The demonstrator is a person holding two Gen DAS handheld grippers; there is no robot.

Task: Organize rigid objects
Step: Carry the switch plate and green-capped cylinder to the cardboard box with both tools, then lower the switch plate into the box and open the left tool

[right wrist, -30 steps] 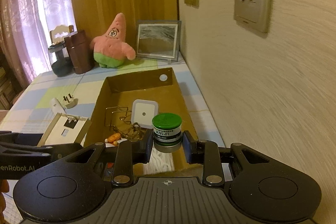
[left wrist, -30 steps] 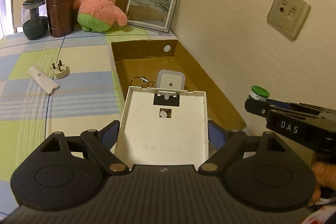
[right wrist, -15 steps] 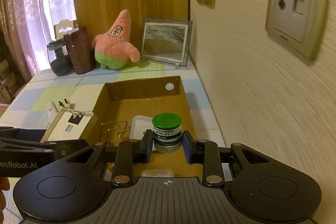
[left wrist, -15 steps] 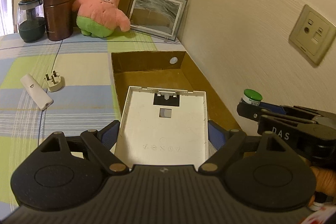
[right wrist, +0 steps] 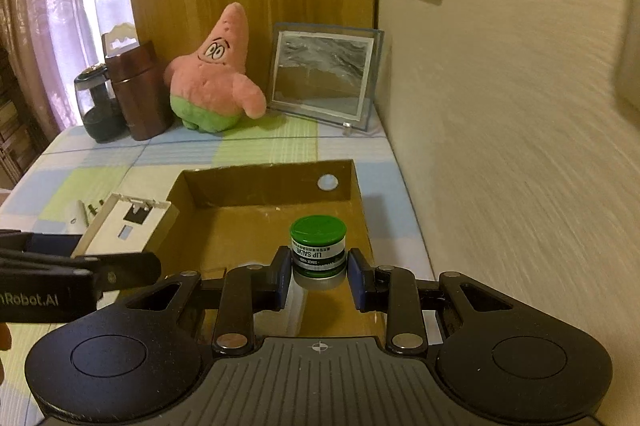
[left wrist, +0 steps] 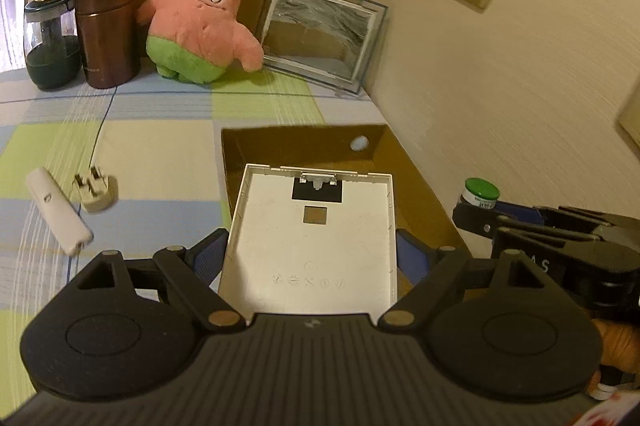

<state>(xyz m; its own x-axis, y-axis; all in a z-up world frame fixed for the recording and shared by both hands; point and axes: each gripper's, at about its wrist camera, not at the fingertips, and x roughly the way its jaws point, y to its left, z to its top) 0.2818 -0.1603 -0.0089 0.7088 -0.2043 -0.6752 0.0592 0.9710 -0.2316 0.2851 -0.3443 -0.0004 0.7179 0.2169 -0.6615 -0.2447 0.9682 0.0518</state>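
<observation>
My left gripper [left wrist: 312, 258] is shut on a flat white plastic tray [left wrist: 314, 238] and holds it over the left wall of the open cardboard box [left wrist: 424, 194]. The tray also shows in the right wrist view [right wrist: 128, 226]. My right gripper [right wrist: 319, 278] stands around a small jar with a green lid [right wrist: 318, 246], labelled lip salve. A thin gap shows on each side of the jar. The jar sits low over the box floor [right wrist: 248, 230] near its right wall. In the left wrist view the jar [left wrist: 481, 192] sits at the tip of the right gripper.
On the checked tablecloth lie a white stick-shaped device [left wrist: 58, 210] and a white plug [left wrist: 96, 188] with a cord. At the back stand a pink star plush [left wrist: 200, 26], a framed picture [left wrist: 320, 34], a brown canister [left wrist: 106, 26] and a dark glass jar [left wrist: 50, 42]. The wall runs along the right.
Both grippers have moved forward along the box. The right gripper's jaws have opened slightly off the green-lidded jar. The box contents seen earlier are now hidden.
</observation>
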